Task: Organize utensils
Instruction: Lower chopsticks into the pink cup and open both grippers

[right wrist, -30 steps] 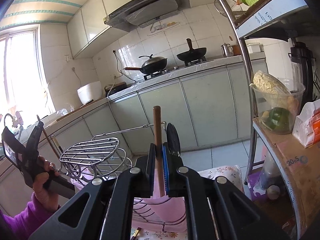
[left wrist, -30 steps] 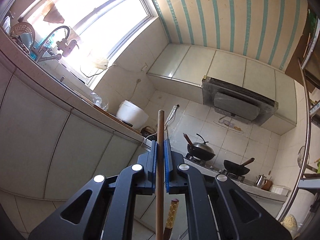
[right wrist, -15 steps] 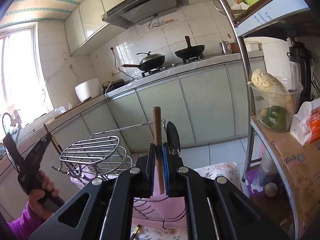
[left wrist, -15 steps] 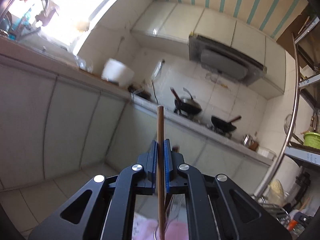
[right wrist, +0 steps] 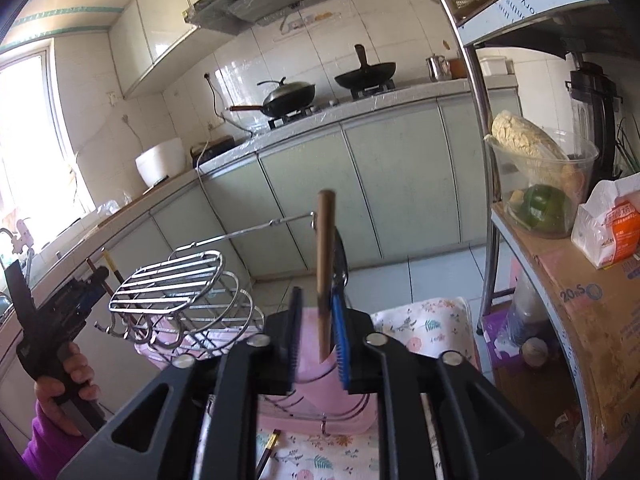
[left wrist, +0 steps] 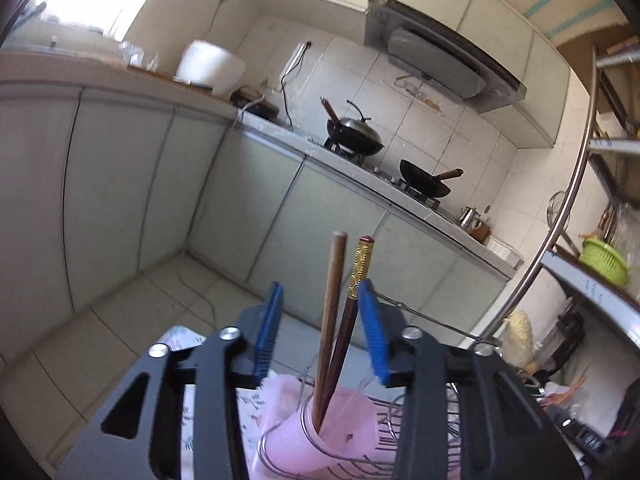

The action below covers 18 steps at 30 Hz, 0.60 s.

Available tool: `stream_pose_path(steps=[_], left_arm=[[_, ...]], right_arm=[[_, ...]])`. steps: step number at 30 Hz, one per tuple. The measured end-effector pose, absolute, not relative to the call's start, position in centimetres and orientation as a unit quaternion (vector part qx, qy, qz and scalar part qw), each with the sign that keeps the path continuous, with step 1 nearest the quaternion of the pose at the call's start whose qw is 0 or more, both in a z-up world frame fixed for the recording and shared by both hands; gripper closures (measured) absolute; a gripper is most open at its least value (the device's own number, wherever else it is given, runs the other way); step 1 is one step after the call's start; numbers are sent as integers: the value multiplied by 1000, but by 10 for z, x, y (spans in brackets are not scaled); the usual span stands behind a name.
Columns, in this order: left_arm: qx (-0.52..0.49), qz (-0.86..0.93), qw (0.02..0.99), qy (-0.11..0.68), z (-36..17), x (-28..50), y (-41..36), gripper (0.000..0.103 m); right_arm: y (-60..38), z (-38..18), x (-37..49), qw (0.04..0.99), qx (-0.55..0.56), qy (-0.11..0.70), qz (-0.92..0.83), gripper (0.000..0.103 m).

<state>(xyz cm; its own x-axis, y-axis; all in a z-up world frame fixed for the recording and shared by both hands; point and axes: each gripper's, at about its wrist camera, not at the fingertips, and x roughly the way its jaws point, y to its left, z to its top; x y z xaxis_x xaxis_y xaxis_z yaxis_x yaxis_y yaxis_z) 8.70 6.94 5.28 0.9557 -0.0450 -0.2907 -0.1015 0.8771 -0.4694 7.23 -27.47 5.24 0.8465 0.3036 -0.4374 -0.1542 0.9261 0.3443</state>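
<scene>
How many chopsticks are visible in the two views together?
4. A plain chopstick and a gold-banded chopstick stand in the pink cup, at the open left claw. A third chopstick is at the right claw. A fourth chopstick lies on the floral cloth. Others may be hidden.

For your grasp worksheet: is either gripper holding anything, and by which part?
Neither. The left gripper is open around two chopsticks standing in the pink cup; the right gripper is open, a wooden chopstick unclamped between its jaws.
</scene>
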Motion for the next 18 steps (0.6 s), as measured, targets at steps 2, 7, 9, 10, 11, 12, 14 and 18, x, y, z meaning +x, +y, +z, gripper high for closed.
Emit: stream_pose_path(steps=[2,7,9,10,11,12,14,18], left_arm=[[-258,14,954,155,53,84,76,58],[-254,21,953,164,54,68,84,57],[-247,22,954,167,55,61,83,57],[-242,21,955,168,55,57,82,57],[-236,20,957,170,54,52,81,57],[-230,20,958,172,53,47,79,57],[-217,18,960,179,51,39,73,57],[-200,10,960,197,43,25,61,57]], right_arm=[[-275,52,67,950,151,247,120,68],[-281,52,52,950,164,241,109,68],[-285,51,43,950,172,239,106,68],[-285,49,40,949,174,240,106,68],[-286,48,37,948,177,241,106,68],[-286,46,34,948,179,243,106,68],[-286,44,27,946,181,246,109,68],[-281,36,12,944,177,251,121,68]])
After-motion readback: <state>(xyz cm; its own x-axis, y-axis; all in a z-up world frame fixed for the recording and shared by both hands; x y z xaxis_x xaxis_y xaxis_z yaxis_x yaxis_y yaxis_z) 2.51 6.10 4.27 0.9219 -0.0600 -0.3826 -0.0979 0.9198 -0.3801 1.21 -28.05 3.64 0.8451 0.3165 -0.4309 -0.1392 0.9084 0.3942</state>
